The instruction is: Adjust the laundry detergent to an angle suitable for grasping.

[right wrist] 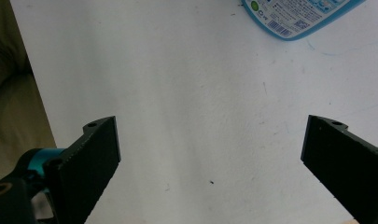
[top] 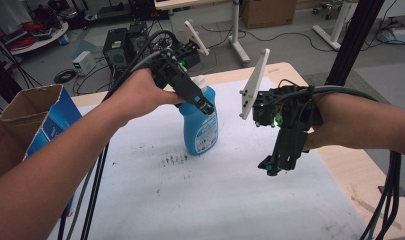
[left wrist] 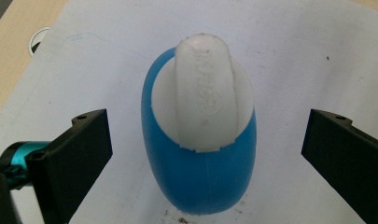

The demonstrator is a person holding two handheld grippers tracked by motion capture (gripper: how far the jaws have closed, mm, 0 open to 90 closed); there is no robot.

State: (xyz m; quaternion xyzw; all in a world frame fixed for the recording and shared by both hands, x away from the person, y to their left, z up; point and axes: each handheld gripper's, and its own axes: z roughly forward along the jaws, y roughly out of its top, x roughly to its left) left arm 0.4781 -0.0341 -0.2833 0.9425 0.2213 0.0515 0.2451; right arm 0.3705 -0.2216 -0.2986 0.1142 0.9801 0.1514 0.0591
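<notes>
Blue bottle (top: 200, 122), just the one, stands upright near the middle of the white sheet (top: 230, 200) that covers the table (top: 360, 175), white cap (top: 200, 82) on top, label facing the near edge. Going big to small: one table, its wooden edge showing at the right and far side; one white sheet over it, smudged with dark specks just beside the bottle's foot; one cardboard box (top: 25, 125) with a blue panel at the left edge, well apart from the bottle. Then the bottle itself, and my two tongs.

My left gripper (top: 205, 106) hangs right over the bottle, pointing down at it. In the left gripper view I look straight onto that one white cap (left wrist: 203, 100) and the blue shoulders (left wrist: 200, 182) under it, sitting between my jaws. The jaws are spread wide, clear air on either side of the bottle, nothing touching.

My right gripper (top: 272, 165) hovers to the right of the bottle, apart from it, tilted down toward the sheet. In the right gripper view, jaws wide again and nothing between them except bare white sheet (right wrist: 200, 116); one corner of the bottle's label (right wrist: 294, 16) peeks in at the top edge.

Count: one bottle, one cap, one box, two grippers, both gaping.
</notes>
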